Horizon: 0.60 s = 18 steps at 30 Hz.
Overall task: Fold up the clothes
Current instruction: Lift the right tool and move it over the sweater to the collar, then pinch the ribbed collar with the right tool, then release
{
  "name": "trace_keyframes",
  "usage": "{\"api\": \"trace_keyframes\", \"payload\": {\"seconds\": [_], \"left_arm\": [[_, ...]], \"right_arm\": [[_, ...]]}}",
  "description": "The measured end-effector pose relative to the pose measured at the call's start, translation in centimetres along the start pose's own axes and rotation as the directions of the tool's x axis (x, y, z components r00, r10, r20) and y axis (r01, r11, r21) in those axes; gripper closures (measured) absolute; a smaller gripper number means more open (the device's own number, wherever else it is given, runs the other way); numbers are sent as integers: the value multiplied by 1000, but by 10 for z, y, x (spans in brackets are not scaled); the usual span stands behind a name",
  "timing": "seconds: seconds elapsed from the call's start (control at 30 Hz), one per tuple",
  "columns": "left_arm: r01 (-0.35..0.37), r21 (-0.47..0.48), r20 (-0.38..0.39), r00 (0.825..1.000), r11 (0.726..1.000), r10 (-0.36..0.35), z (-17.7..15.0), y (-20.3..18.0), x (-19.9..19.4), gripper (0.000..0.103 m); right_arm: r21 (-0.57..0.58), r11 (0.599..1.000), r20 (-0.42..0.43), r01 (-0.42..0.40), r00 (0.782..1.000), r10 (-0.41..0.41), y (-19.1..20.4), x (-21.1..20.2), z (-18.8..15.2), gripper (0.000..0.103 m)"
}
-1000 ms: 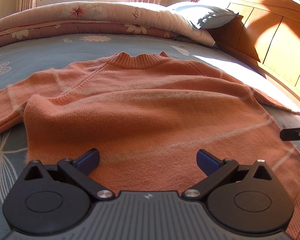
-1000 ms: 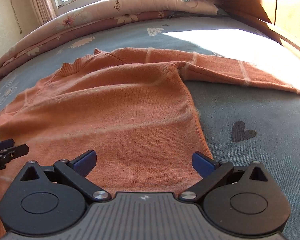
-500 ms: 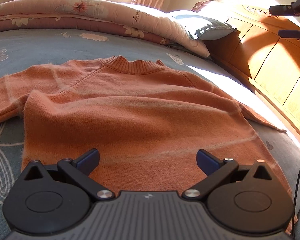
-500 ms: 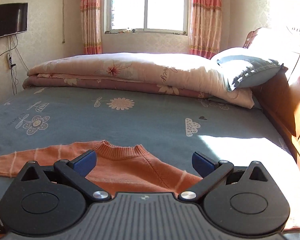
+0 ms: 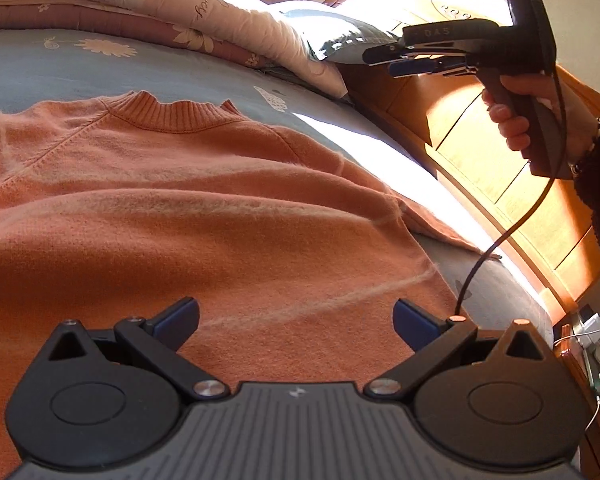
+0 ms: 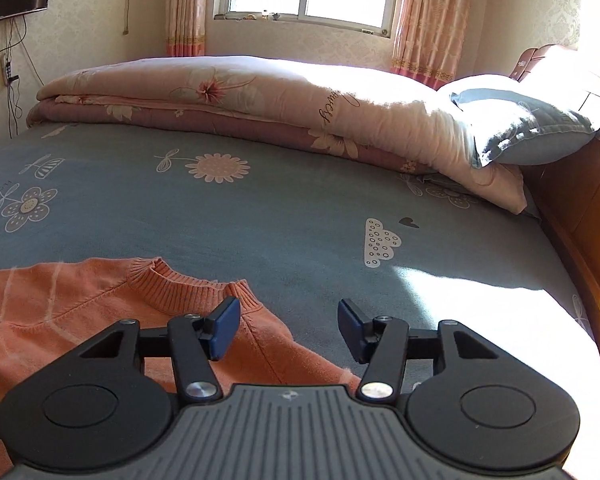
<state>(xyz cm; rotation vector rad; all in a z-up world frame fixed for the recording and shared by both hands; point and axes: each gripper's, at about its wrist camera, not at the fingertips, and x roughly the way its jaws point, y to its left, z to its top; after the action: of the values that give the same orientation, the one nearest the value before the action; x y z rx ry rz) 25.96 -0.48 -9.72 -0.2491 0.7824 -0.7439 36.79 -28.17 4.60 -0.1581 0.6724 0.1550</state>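
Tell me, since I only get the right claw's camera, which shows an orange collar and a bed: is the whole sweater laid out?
Observer: Yes. The left view shows the sweater spread flat and unfolded on the bed.
Visitor: Where is the other claw?
Observer: The left claw hovers low over the sweater's body, jaws wide, holding nothing.
Visitor: And how does mine look from outside?
Observer: The right claw is held high in a hand in front of the headboard, and a cable hangs from it.
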Motion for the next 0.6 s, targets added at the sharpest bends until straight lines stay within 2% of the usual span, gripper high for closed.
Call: {"api": "trace_keyframes", "payload": {"seconds": [0.1,0.27,0.4,0.6], "left_arm": [[48,16,-7,999,999,-48,-10,3,10,1],[87,45,3,996,995,-87,-20,12,-1,1],[106,67,10,994,992,-107,-22,15,-2,1],[96,112,14,995,989,-98,-25,11,-2,1]], "right_arm": [[-49,999,-16,9,1000,-10,-5,39,4,48],[-136,991,-80,-12,997,1,-10,113,-3,48],[-136,985,-120,-110,988,94,-16,161,-19,48],[-88,966,-112,-245,966,235,-20,188,-43,46]]}}
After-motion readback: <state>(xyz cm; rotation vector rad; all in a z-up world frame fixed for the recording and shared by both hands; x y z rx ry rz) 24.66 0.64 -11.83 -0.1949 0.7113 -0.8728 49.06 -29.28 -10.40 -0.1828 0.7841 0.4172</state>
